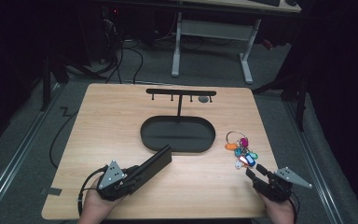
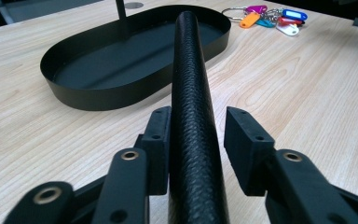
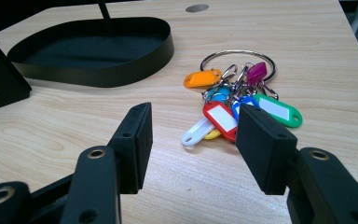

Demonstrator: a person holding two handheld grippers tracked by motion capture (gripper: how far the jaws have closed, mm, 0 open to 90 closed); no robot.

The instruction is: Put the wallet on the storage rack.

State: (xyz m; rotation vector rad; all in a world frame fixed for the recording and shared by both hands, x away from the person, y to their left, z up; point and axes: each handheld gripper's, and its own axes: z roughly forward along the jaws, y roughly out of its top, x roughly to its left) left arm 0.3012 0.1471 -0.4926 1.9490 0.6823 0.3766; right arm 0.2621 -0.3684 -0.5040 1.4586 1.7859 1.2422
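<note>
A long black textured case (image 1: pixel 154 162) lies slanted at the front left, its far end by the rim of a black oval tray (image 1: pixel 177 150). My left gripper (image 1: pixel 137 175) is open around the case's near end. In the left gripper view the case (image 2: pixel 191 84) runs between the jaws, the left pad (image 2: pixel 161 135) against it and a narrow gap at the right pad. A ring of coloured key tags (image 1: pixel 241 149) lies at the right. My right gripper (image 1: pixel 256 171) stands open just short of the key tags (image 3: pixel 228 107), nothing between its jaws.
A black T-shaped hook stand (image 1: pixel 181 92) rises from the tray's back. A round hole (image 1: pixel 203 99) sits in the table behind it. The tray rim (image 3: pixel 98 74) is left of the tags. Beyond the table stand desk legs and cables on the floor.
</note>
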